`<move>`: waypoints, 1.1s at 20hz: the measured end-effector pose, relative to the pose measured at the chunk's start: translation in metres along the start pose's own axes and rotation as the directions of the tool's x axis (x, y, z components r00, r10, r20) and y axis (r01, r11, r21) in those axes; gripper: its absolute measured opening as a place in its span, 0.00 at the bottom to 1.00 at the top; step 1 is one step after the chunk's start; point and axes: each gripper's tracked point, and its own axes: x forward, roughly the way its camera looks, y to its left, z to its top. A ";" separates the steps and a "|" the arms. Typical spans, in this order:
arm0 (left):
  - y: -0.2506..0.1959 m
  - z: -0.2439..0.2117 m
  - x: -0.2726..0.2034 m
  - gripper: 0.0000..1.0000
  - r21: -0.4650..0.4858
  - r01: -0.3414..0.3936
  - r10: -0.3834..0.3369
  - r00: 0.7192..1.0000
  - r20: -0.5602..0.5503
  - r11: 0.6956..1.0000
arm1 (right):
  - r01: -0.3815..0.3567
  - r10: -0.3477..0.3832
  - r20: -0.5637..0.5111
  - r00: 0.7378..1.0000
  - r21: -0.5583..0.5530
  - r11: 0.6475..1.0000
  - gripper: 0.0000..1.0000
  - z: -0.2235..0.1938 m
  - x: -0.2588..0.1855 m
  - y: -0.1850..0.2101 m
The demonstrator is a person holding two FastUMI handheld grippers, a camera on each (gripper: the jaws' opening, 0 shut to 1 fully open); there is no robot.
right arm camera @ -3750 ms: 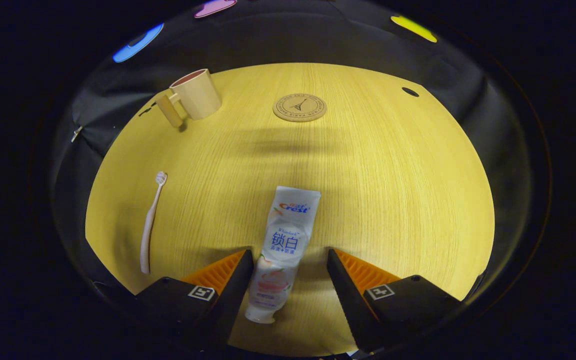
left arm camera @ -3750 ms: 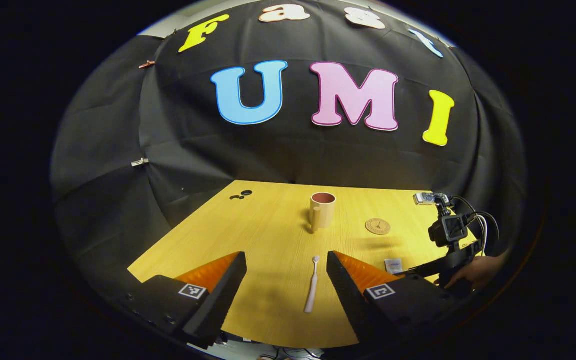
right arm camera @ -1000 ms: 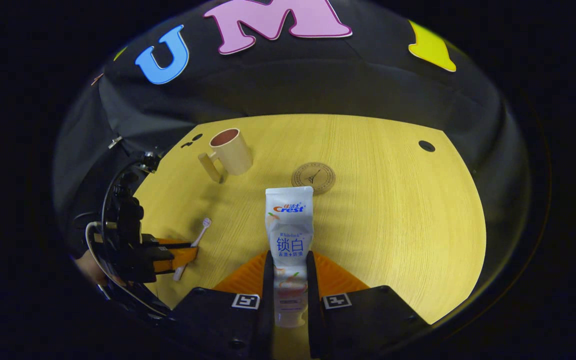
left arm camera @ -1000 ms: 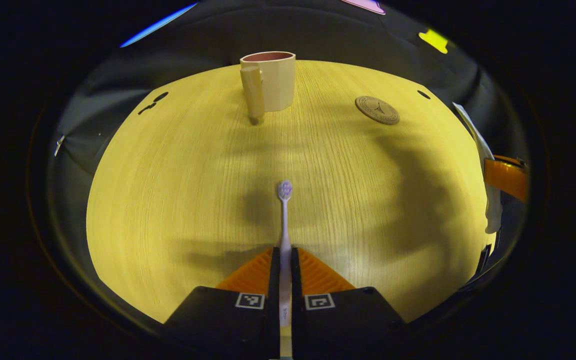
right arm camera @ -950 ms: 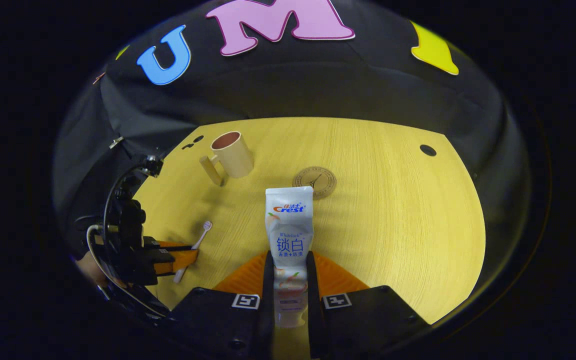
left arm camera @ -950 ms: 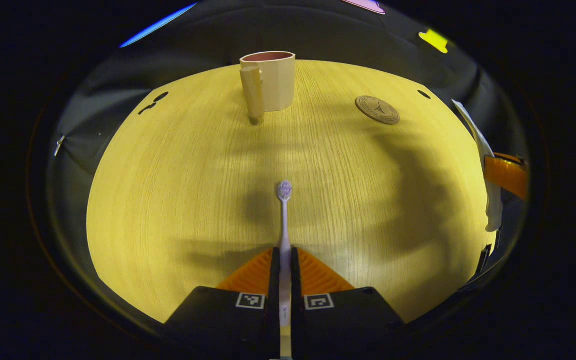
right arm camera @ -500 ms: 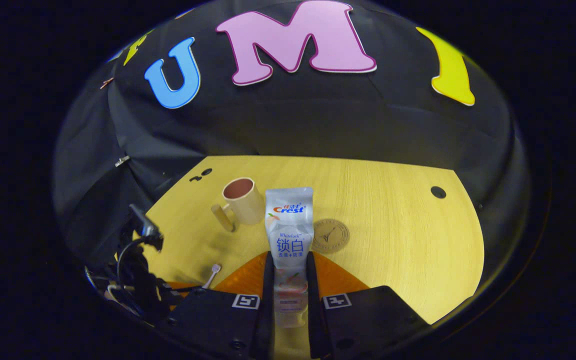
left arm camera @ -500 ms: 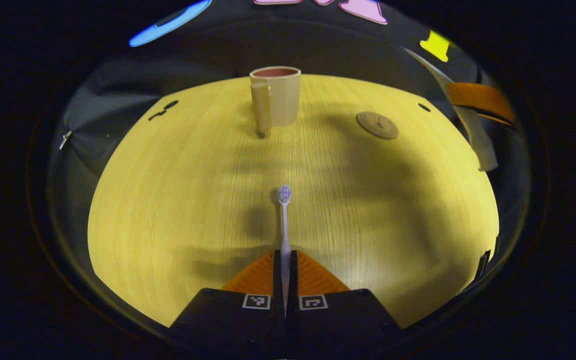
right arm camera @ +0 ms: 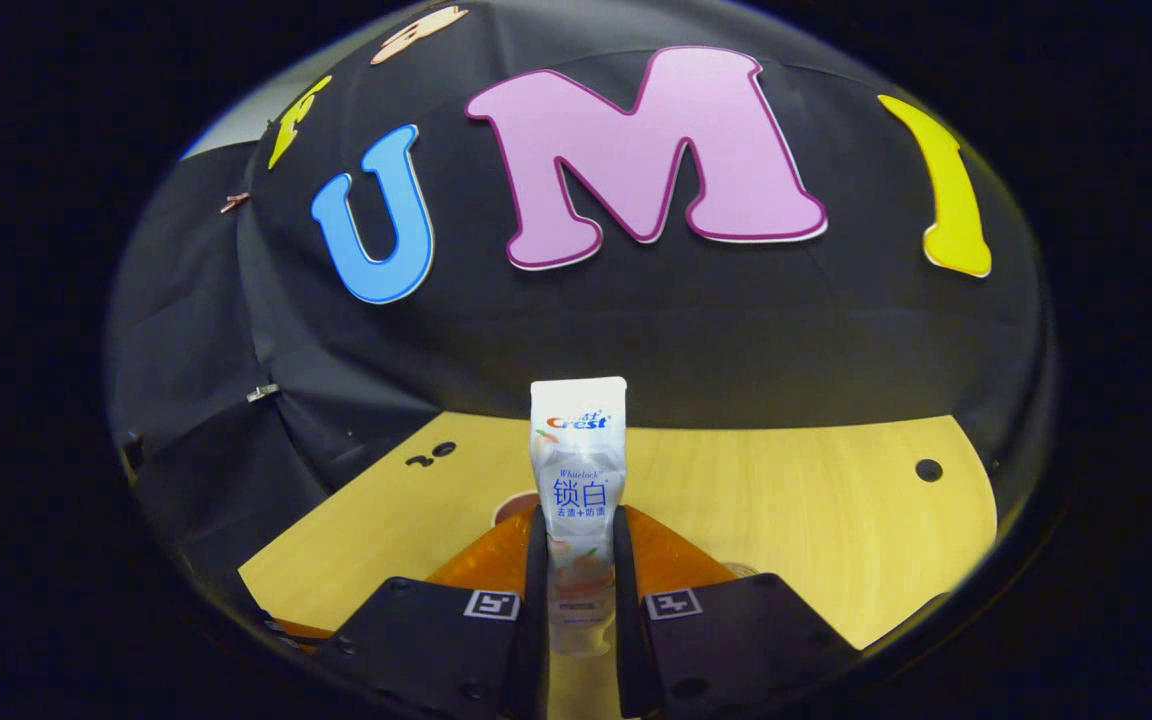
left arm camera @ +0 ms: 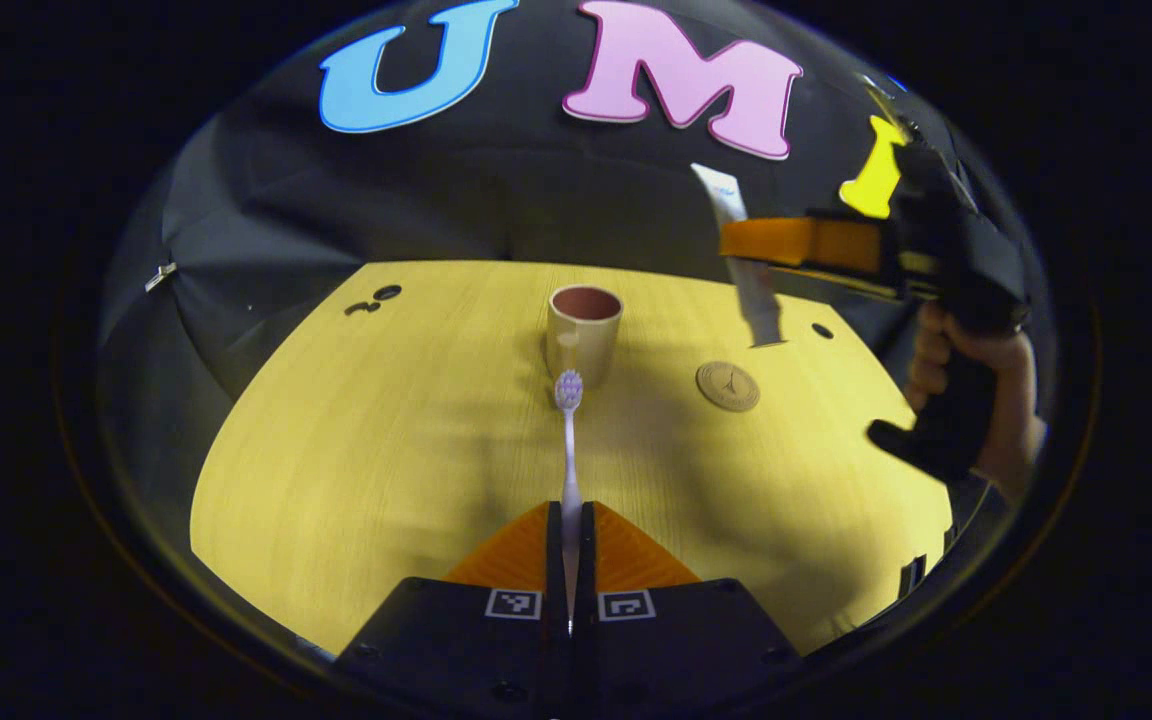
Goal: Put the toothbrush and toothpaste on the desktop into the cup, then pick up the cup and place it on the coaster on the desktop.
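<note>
My left gripper (left arm camera: 570, 512) is shut on a pale toothbrush (left arm camera: 568, 440), held above the desk with its bristle head pointing toward the beige cup (left arm camera: 583, 333). The cup stands upright at mid-desk, with the round brown coaster (left arm camera: 727, 386) to its right. In the left gripper view my right gripper (left arm camera: 748, 243) hangs high at the right, shut on the white toothpaste tube (left arm camera: 748, 270), with a hand (left arm camera: 976, 385) on its grip. In the right gripper view my right gripper (right arm camera: 576, 520) clamps the toothpaste tube (right arm camera: 577, 470), which sticks up ahead; a sliver of the cup's rim (right arm camera: 510, 510) peeks out behind the left finger.
The yellow wooden desk (left arm camera: 386, 420) ends at the black cloth wall at the back. Small dark holes (left arm camera: 374, 298) mark the desk's far left corner, one more hole (right arm camera: 928, 469) sits at the far right. Metal clips (right arm camera: 260, 393) pin the cloth.
Both grippers have risen off the desk with their loads. The right gripper has lifted the toothpaste high and swung toward the cup. The left gripper has tilted up with the toothbrush.
</note>
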 end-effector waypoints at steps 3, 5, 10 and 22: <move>0.009 0.019 -0.014 0.06 -0.046 0.023 -0.020 0.998 0.052 0.999 | -0.011 0.009 0.101 0.995 0.019 1.000 0.30 0.021 0.032 0.015; 0.011 0.025 -0.018 0.06 -0.088 0.053 -0.046 0.996 0.078 0.995 | -0.027 0.022 0.138 0.990 0.035 0.999 0.30 0.027 0.056 0.024; 0.018 0.034 -0.017 0.06 -0.141 0.116 -0.093 0.984 0.154 0.983 | -0.034 0.038 0.222 0.974 -0.023 0.999 0.30 0.026 0.103 0.040; 0.016 0.039 0.011 0.06 -0.212 0.234 -0.165 0.940 0.299 0.949 | -0.055 0.064 0.162 0.985 -0.063 0.996 0.34 -0.061 0.156 0.040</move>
